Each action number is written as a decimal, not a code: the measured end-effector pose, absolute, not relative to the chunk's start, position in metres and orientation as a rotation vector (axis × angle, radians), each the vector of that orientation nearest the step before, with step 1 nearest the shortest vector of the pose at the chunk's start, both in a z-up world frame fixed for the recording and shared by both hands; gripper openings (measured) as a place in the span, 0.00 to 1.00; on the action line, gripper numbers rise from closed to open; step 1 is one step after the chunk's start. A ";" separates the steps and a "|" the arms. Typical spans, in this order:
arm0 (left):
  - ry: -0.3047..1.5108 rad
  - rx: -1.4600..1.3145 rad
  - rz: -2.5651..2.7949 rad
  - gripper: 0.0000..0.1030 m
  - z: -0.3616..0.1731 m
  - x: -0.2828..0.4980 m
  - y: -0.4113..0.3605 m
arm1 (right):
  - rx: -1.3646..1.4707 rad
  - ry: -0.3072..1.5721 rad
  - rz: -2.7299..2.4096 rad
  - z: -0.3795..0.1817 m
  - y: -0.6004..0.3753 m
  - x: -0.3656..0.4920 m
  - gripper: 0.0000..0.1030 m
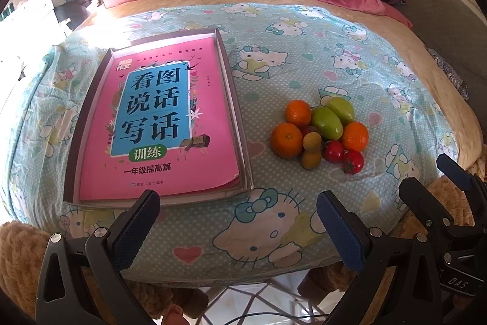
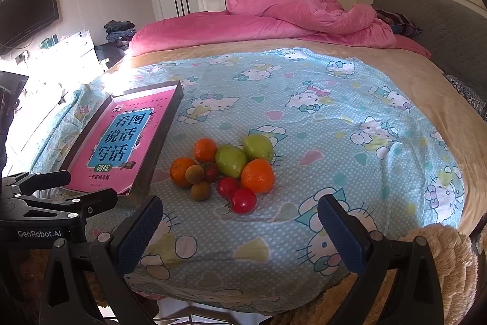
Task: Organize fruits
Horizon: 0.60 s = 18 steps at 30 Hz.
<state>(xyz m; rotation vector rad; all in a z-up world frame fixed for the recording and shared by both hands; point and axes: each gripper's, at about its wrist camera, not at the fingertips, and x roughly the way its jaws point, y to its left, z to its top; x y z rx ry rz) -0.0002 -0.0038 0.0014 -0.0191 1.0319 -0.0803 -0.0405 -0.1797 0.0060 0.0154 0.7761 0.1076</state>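
From the left wrist camera, the left tool [image 1: 237, 221] is wide open and holds nothing. It waits at the near edge of the bed [image 1: 304, 66]. The fruit pile [image 1: 319, 136] sits on the cat blanket, just beside a flat tray [image 1: 88, 99] with a pink book [image 1: 155, 124] in it. The oranges [image 1: 286, 139] look round and firm, so a squeeze across the middle should work. The red tomatoes [image 1: 353, 162] look smooth and soft, so they may slip or squash. Squeeze them gently.

From the right wrist camera, the right tool [image 2: 239, 221] is wide open too, with nothing in it. The near tomato [image 2: 243, 200] is closest to it. The green fruits [image 2: 230, 161] lean on each other in the middle of the pile. The small brown fruits [image 2: 201, 190] are little and may roll away. The bed is soft, so fruit could sink in or roll when pushed.
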 end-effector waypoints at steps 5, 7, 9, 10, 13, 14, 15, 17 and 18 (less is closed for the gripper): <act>1.032 -0.022 -0.082 1.00 0.001 0.000 -0.004 | 0.013 0.775 0.108 0.005 -0.178 -0.040 1.00; 1.032 -0.022 -0.082 1.00 0.001 0.000 -0.004 | 0.014 0.775 0.108 0.005 -0.179 -0.040 1.00; 1.034 -0.025 -0.083 1.00 0.001 0.000 -0.003 | 0.014 0.774 0.108 0.005 -0.178 -0.040 1.00; 1.034 -0.026 -0.083 1.00 0.001 0.000 -0.003 | 0.014 0.774 0.108 0.005 -0.179 -0.040 1.00; 1.035 -0.033 -0.087 1.00 0.001 0.001 -0.002 | 0.012 0.773 0.110 0.005 -0.179 -0.040 1.00; 1.034 -0.034 -0.087 1.00 0.001 0.001 -0.002 | 0.012 0.773 0.111 0.006 -0.178 -0.040 1.00; 1.034 -0.033 -0.086 1.00 0.001 0.001 -0.002 | 0.012 0.773 0.110 0.006 -0.178 -0.040 1.00; 1.033 -0.035 -0.088 1.00 0.002 0.001 -0.002 | 0.013 0.773 0.110 0.005 -0.178 -0.040 1.00; 1.033 -0.035 -0.088 1.00 0.002 0.001 -0.002 | 0.013 0.773 0.109 0.005 -0.178 -0.040 1.00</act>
